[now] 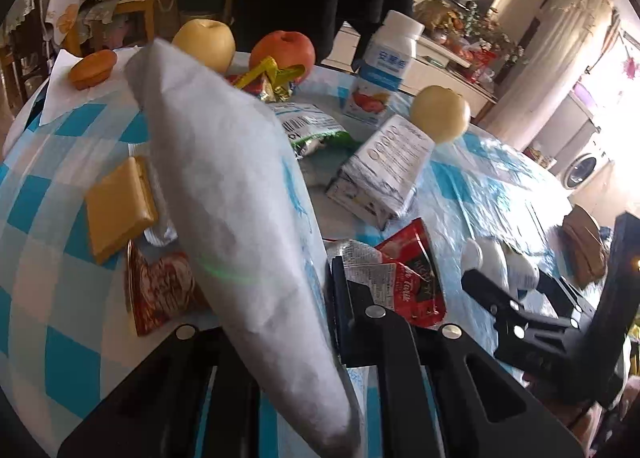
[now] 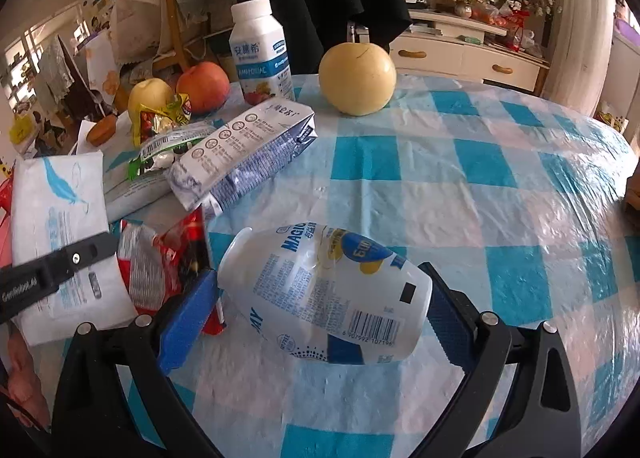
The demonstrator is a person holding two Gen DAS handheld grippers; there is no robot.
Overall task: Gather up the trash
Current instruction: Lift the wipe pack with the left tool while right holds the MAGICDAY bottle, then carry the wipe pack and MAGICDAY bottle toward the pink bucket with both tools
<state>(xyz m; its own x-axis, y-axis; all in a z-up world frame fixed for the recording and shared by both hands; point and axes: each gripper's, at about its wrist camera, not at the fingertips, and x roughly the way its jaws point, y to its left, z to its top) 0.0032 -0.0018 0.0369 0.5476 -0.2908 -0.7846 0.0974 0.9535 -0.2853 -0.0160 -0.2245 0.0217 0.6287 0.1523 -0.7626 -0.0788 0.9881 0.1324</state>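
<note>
My left gripper [image 1: 276,342] is shut on a white tissue pack [image 1: 236,218], held tilted above the table; the pack also shows in the right wrist view [image 2: 60,226]. My right gripper [image 2: 320,298] has its blue pads on both ends of a white plastic bottle [image 2: 328,294] lying on its side, seen too in the left wrist view [image 1: 500,262]. A red wrapper [image 1: 408,282] lies between the grippers. A crushed carton [image 2: 244,154], a green-white wrapper [image 2: 168,146] and a yellow-red wrapper [image 2: 160,118] lie further back.
The table wears a blue-white checked cloth [image 2: 460,178]. Two yellow pears [image 2: 358,78], a red apple [image 2: 204,86], an upright yogurt bottle [image 2: 260,54], a small cake [image 1: 92,68] and a tan block [image 1: 118,210] stand on it. A brown-red packet [image 1: 160,290] lies near me.
</note>
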